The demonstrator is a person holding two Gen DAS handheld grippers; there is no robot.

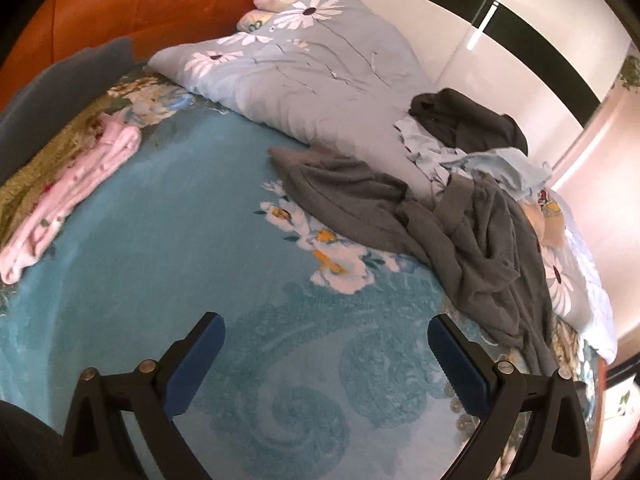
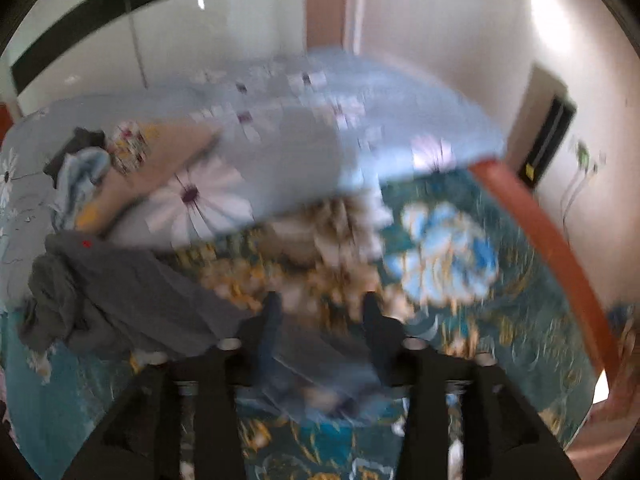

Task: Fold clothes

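A: Where's the left gripper (image 1: 326,344)?

B: Over the teal flowered blanket (image 1: 160,216), jaws wide apart with nothing between them.

A: And the clothes?

B: A crumpled grey garment (image 1: 432,224) lies to the right, spilling off the daisy quilt (image 1: 304,80). Behind it sit a light blue piece (image 1: 500,164) and a dark one (image 1: 468,116). A folded pink garment (image 1: 76,184) rests far left.

A: The right gripper (image 2: 322,312)?

B: Its view is blurred. The jaws stand narrow, with grey cloth (image 2: 304,356) between them; whether they actually pinch it, I cannot tell.
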